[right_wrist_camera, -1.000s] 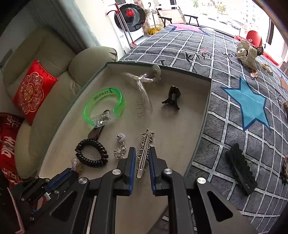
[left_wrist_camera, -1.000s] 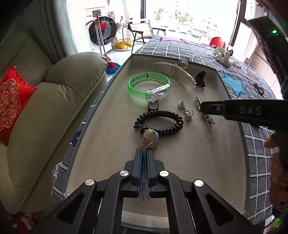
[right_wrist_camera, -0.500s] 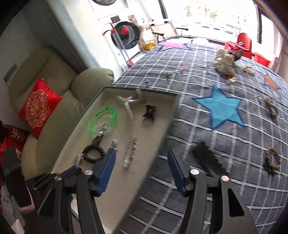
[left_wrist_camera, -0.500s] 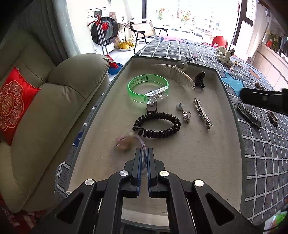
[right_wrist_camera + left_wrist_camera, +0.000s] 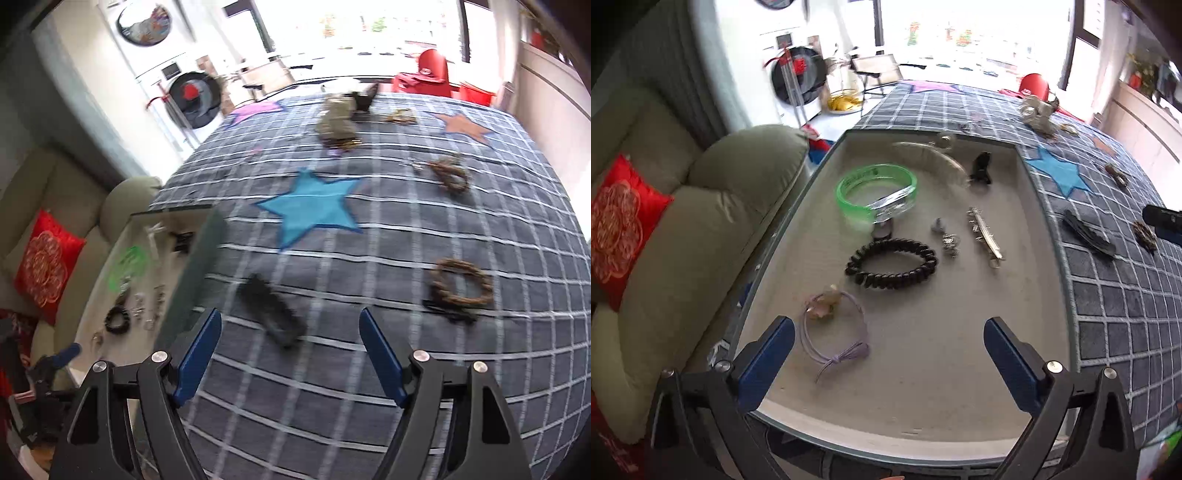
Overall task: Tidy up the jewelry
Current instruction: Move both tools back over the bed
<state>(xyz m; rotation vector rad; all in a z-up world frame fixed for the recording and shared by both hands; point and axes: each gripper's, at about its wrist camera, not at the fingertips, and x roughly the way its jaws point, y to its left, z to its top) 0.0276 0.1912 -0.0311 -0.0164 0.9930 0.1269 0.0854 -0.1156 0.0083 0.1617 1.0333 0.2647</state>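
Observation:
A beige tray [image 5: 960, 369] holds a lilac hair tie [image 5: 831, 332], a black spiral tie [image 5: 891, 263], a green bangle [image 5: 876, 192], a silver clip [image 5: 985, 238], an earring [image 5: 947, 236], a clear comb [image 5: 934, 157] and a small black claw clip [image 5: 981, 168]. My left gripper [image 5: 888, 341] hangs above the near end with its jaws opening wide, the lilac tie lying loose just inside the left finger. My right gripper [image 5: 290, 334] hovers over the grid blanket, jaws opening and empty, with a black hair clip [image 5: 271, 310] just ahead. A brown braided ring [image 5: 461, 282] lies to its right.
The tray [image 5: 184, 280] stands at the left in the right wrist view. More jewelry lies farther back on the grey grid blanket [image 5: 369, 406]: a brown bracelet [image 5: 450, 175] and a beige pouch [image 5: 338, 118]. A beige sofa [image 5: 683, 240] with a red cushion [image 5: 617, 229] borders the tray's left.
The left gripper opened and left the lilac hair tie lying in the tray. The right gripper released the silver clip, opened and swung right, out over the blanket toward the black hair clip.

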